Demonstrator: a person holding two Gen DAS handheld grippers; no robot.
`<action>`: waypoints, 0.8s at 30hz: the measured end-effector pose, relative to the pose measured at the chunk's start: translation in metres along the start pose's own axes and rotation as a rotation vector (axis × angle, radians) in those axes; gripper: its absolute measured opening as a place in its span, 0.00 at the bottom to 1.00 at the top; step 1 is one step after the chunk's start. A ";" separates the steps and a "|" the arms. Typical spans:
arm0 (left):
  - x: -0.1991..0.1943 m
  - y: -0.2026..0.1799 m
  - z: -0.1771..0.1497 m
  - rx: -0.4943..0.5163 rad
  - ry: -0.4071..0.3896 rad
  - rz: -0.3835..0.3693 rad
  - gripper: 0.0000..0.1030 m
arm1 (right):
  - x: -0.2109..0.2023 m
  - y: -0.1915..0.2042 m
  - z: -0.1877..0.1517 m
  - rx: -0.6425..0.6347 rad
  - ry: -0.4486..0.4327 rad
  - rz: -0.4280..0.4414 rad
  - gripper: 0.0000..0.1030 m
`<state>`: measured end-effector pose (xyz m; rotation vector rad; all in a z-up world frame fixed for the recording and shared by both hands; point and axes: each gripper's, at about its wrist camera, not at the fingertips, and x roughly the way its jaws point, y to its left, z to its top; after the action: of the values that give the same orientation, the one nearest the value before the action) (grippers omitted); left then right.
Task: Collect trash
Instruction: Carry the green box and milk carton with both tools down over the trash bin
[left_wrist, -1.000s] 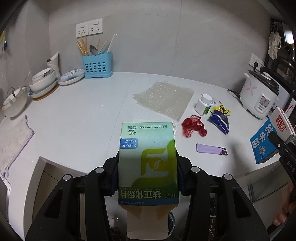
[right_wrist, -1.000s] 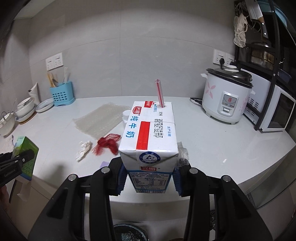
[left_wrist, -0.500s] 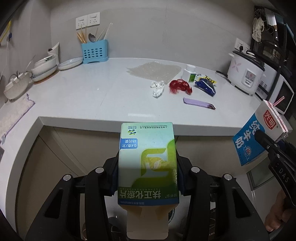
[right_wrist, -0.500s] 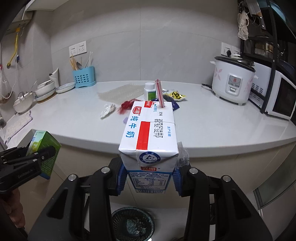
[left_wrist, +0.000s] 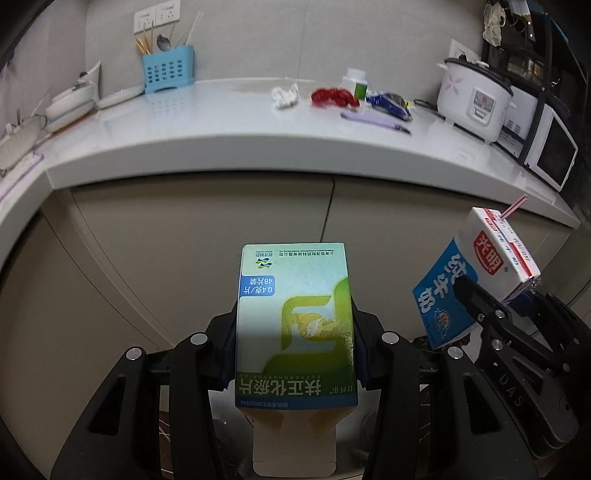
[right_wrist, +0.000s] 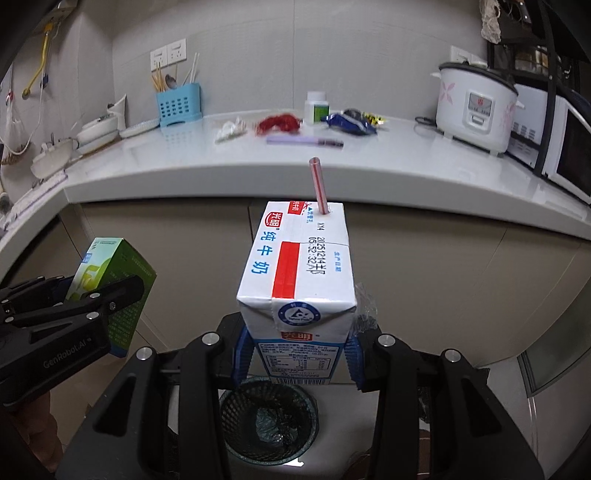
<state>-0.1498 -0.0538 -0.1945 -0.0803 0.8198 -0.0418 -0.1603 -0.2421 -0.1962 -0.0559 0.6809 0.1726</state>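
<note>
My left gripper (left_wrist: 295, 354) is shut on a green medicine box (left_wrist: 295, 325), held below the counter edge; it also shows in the right wrist view (right_wrist: 110, 291). My right gripper (right_wrist: 297, 354) is shut on a white and blue milk carton (right_wrist: 299, 273) with a red straw (right_wrist: 318, 184), held above a black mesh trash bin (right_wrist: 269, 421) on the floor. The carton also shows in the left wrist view (left_wrist: 472, 284). More trash lies on the counter: a crumpled tissue (right_wrist: 231, 129), a red net (right_wrist: 279, 122), a purple wrapper (right_wrist: 303, 140) and a blue packet (right_wrist: 349, 122).
The white counter (right_wrist: 295, 173) runs above beige cabinet doors (left_wrist: 184, 258). On it stand a white pill bottle (right_wrist: 316, 107), a rice cooker (right_wrist: 476, 105), a microwave (right_wrist: 569, 144), a blue utensil holder (right_wrist: 178, 103) and bowls (right_wrist: 98, 129).
Both grippers have dropped and pulled back from the counter to below its edge with their boxes still held. The trash bin has come fully into the right wrist view.
</note>
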 end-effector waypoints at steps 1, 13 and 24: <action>0.007 0.000 -0.005 0.000 0.006 -0.004 0.45 | 0.006 0.000 -0.006 -0.006 0.003 -0.005 0.38; 0.106 0.016 -0.068 -0.019 0.114 -0.009 0.45 | 0.096 -0.004 -0.077 -0.022 0.120 -0.007 0.38; 0.209 0.039 -0.122 -0.048 0.241 -0.012 0.45 | 0.191 -0.006 -0.136 -0.040 0.298 0.014 0.38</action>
<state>-0.0965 -0.0361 -0.4331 -0.1276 1.0616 -0.0434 -0.0982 -0.2355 -0.4220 -0.1166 0.9750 0.1935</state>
